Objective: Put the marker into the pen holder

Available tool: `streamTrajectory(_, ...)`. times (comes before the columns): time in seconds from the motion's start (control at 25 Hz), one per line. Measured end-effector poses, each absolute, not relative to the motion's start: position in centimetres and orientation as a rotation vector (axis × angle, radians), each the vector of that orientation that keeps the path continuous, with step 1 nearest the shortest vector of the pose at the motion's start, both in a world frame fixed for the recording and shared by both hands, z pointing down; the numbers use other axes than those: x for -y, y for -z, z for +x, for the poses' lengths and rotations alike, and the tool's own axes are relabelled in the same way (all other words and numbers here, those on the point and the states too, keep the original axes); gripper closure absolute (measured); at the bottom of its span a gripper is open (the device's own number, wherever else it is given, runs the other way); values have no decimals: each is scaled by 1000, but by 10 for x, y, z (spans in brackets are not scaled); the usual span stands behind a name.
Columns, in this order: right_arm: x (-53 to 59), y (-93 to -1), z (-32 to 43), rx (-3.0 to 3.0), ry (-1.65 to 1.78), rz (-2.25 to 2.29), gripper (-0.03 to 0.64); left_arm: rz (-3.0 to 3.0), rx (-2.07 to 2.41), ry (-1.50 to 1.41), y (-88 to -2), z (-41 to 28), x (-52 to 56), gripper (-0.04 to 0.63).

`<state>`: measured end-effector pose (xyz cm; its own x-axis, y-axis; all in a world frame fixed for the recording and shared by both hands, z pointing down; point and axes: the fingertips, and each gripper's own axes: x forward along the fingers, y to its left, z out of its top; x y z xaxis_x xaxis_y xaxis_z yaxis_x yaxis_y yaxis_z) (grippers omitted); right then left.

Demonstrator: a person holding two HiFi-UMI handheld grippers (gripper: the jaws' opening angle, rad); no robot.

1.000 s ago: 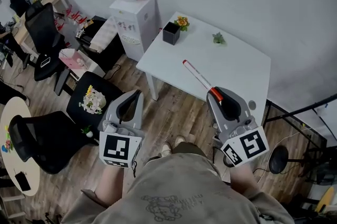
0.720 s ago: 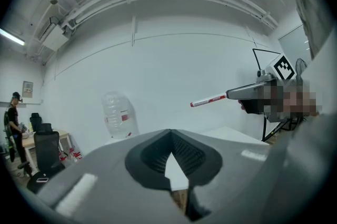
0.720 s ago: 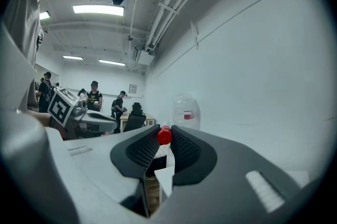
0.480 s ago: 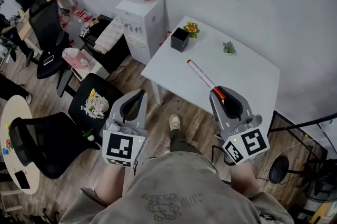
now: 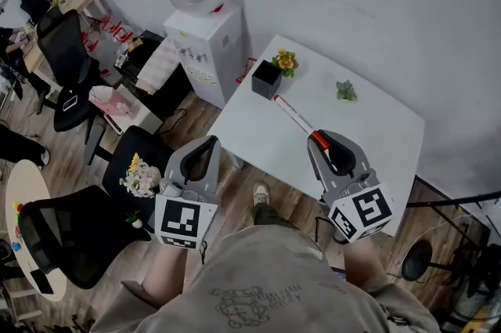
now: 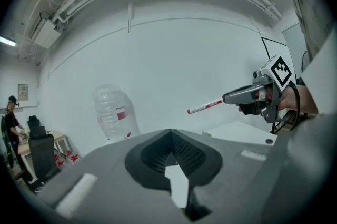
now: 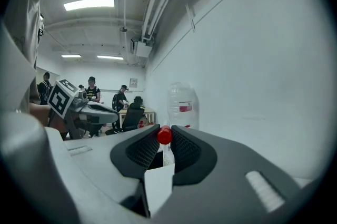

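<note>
Shift since earlier: marker tip now sits closer to the pen holder than a second ago; both grippers keep much the same pose in front of the person.
Head view, marker: the marker (image 5: 296, 117) is clenched at its red end by the right gripper (image 5: 327, 145) and points toward 10 o'clock over the white tabletop (image 5: 376, 128).
Head view, pen holder: the black pen holder (image 5: 266, 79) stands at the tabletop's far corner, just past the marker's tip at about 11 o'clock, with yellow flowers (image 5: 286, 59) at its 1 o'clock.
Head view, left gripper: the left gripper (image 5: 202, 150) hangs off the tabletop at 9 o'clock from the right one, over the wooden floor.
Left gripper view: jaws pressed together with nothing between them; the right gripper (image 6: 253, 96) and marker (image 6: 205, 107) show at 2 o'clock.
Right gripper view: jaws clamp the marker's red end (image 7: 164, 135); the pen holder is not visible, hidden behind the jaws.
Risk, aim: the long marker is held at one end only, so a small wrist tilt could swing the tip onto the holder's rim.
Risk, holder: it stands near the corner edge; a push from the tip could tip it or slide it off.
Risk, release: letting go before the tip is inside would let the marker roll across the tabletop.
</note>
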<state>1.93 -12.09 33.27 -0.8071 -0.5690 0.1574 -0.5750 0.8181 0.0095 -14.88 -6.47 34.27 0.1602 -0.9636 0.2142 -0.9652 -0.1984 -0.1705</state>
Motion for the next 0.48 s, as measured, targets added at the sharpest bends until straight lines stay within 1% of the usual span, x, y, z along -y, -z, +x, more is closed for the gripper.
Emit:
streamTrajectory(0.2, 177, -348, 8, 2831, -112, 871, 522, 2372, 1968, -490, -351, -157, 123, 595)
streamTrajectory(0.48, 238, -376, 6, 2789, -163, 829, 522, 2378, 1919, -561, -365, -150, 189, 595)
